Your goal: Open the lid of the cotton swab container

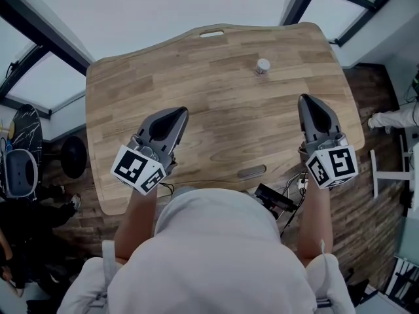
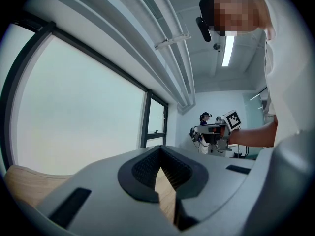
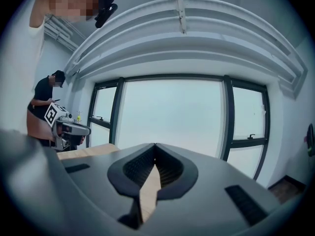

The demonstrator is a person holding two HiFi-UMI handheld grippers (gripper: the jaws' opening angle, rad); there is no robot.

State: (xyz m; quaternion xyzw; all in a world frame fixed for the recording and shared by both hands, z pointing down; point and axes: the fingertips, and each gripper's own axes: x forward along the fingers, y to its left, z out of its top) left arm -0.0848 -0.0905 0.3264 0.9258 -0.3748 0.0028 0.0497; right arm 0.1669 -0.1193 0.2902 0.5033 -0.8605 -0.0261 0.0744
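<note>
The container point(image 1: 262, 65) stands near the desk's point(image 1: 216, 103) far edge, right of centre. The left gripper point(image 1: 178, 115) and right gripper point(image 1: 308, 103) hover near the front edge, jaws together and empty. If unbraced, the container may tip or skid when its lid is pried.

small container upright at the far side

the cotton swab container point(image 1: 262, 66) is a small round pot standing upright, its pale lid point(image 1: 263, 63) on top. it sits on the wooden table point(image 1: 216, 103) at about one o'clock from the table's middle, near the far edge.
</note>
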